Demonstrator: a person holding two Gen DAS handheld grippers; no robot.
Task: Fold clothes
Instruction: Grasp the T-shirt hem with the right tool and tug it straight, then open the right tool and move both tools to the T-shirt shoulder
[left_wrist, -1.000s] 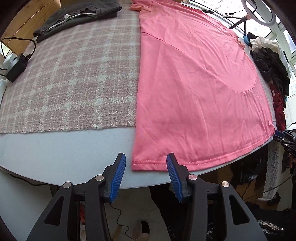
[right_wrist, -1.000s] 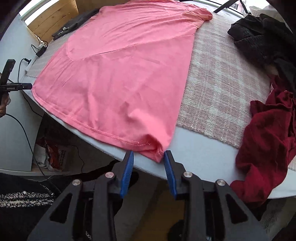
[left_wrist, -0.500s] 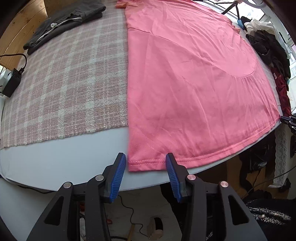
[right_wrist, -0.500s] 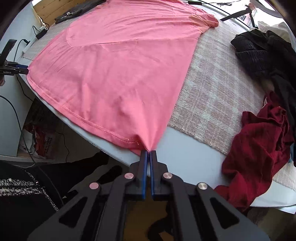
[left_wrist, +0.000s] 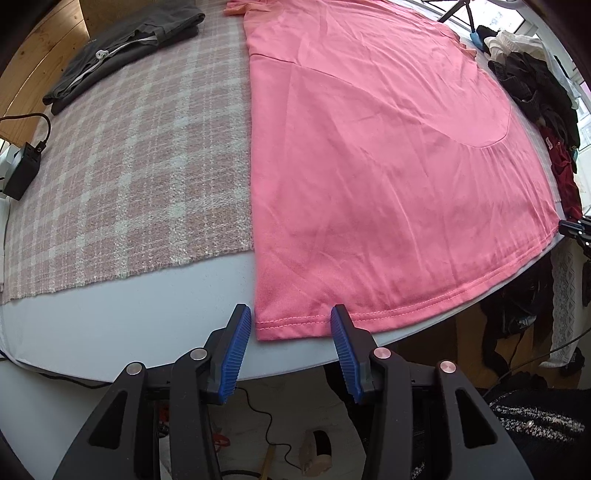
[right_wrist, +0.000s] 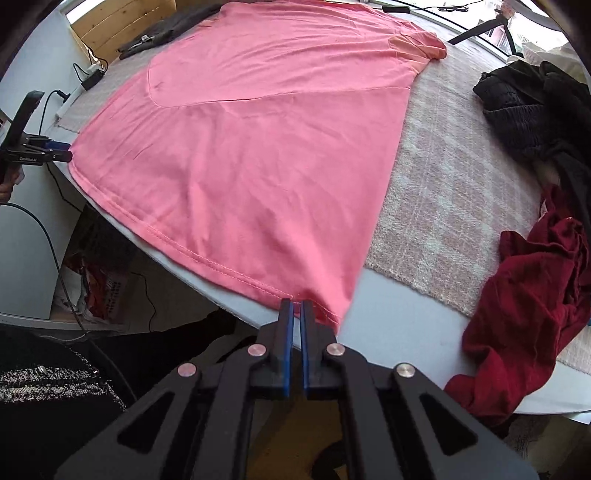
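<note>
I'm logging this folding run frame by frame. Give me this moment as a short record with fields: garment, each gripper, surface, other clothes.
garment: pink shirt, spread flat, hem at the table's near edge
right gripper: shut on the shirt's hem corner
left gripper: open, fingers either side of the other hem corner, not pinching
surface: plaid cloth over a pale table
other clothes: folded dark garment at the far left; dark red garment and black pile on the right

White table (left_wrist: 110, 332): plaid cloth (left_wrist: 129, 177), pink shirt (left_wrist: 388, 166) hem at edge
</note>
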